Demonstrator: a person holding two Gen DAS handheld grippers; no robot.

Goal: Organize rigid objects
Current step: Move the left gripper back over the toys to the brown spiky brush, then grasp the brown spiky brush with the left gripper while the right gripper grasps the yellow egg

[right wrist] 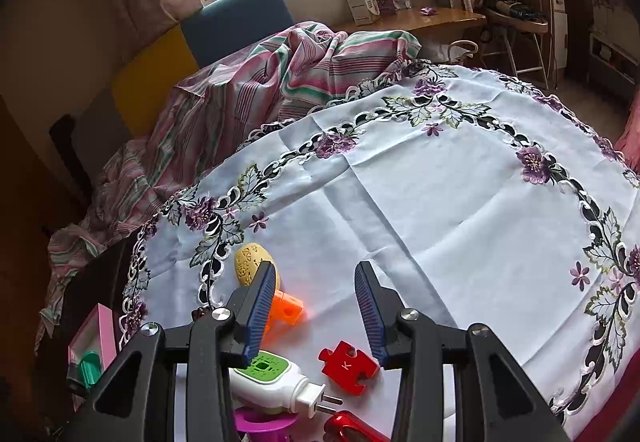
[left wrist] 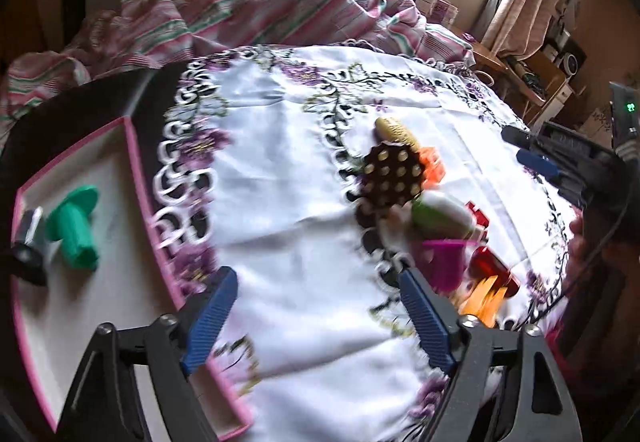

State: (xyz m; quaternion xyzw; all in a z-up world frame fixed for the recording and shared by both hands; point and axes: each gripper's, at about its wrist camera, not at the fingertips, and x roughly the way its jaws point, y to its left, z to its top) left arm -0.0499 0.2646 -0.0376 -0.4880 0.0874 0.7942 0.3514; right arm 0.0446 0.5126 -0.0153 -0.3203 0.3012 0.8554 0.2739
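A pink-rimmed tray (left wrist: 134, 162) sits at the table's left and holds a green mushroom-shaped piece (left wrist: 76, 226) and a dark grey cylinder (left wrist: 28, 242). My left gripper (left wrist: 316, 306) is open and empty over the white cloth beside the tray. A pile lies to its right: brown dotted disc (left wrist: 394, 174), yellow egg (left wrist: 396, 132), orange block (left wrist: 434, 166), white-green plug-in (left wrist: 444, 216), magenta cup (left wrist: 444, 262), red pieces (left wrist: 490, 268). My right gripper (right wrist: 316, 306) is open and empty above the plug-in (right wrist: 276, 378), red puzzle piece (right wrist: 348, 366), orange block (right wrist: 286, 312) and egg (right wrist: 250, 260).
An embroidered white tablecloth (right wrist: 440, 202) covers the round table. A striped pink-green blanket (right wrist: 260, 82) lies on the bed behind it. A wooden desk with boxes (right wrist: 420, 18) and a chair stand by the window. The tray (right wrist: 94, 338) shows at the right wrist view's lower left.
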